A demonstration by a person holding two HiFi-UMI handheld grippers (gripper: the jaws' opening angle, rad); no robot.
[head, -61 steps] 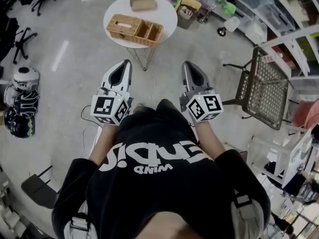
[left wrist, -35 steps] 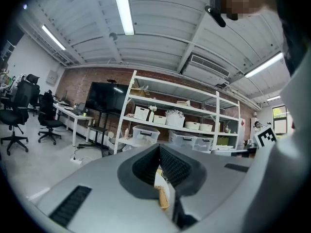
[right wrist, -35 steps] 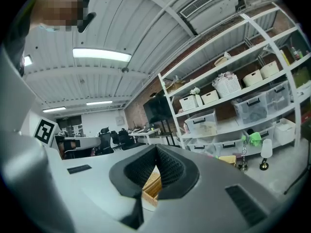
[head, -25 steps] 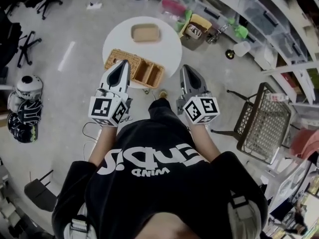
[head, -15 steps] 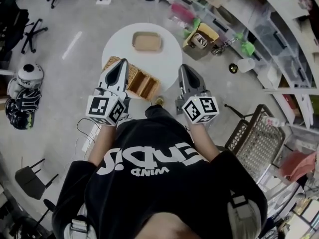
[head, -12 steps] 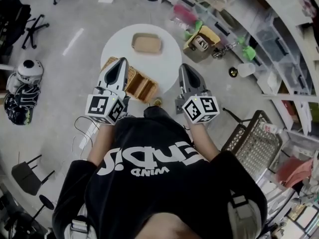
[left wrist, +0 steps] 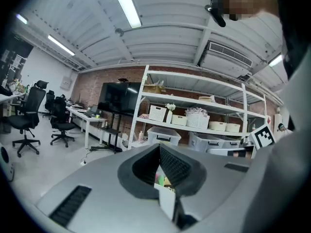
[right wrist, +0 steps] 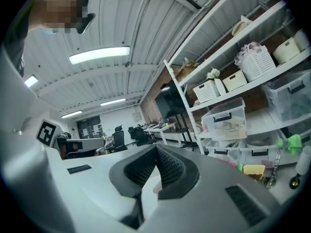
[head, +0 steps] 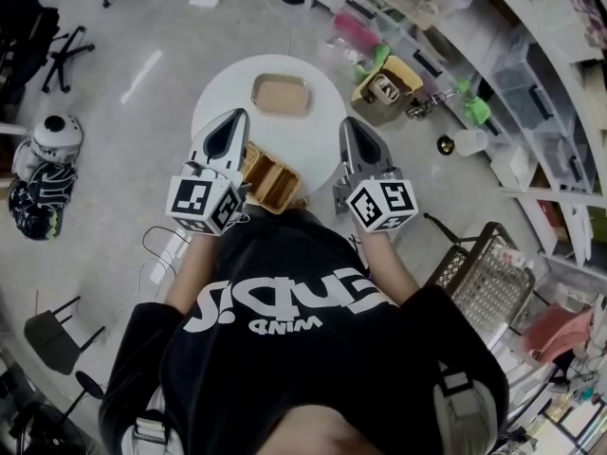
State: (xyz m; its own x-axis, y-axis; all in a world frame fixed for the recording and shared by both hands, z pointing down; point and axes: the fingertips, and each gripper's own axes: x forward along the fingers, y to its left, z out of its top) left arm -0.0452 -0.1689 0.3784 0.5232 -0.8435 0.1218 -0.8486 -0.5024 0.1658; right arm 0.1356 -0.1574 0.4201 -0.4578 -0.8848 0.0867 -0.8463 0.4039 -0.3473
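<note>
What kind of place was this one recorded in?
Probably a lab or workshop that shares an open office. It has white shelves loaded with storage bins, office chairs at desks, and a brick wall.

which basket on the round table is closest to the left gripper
The divided wicker basket at the near edge of the table, right beside the left gripper and partly hidden by it. The plain shallow basket sits farther back.
</note>
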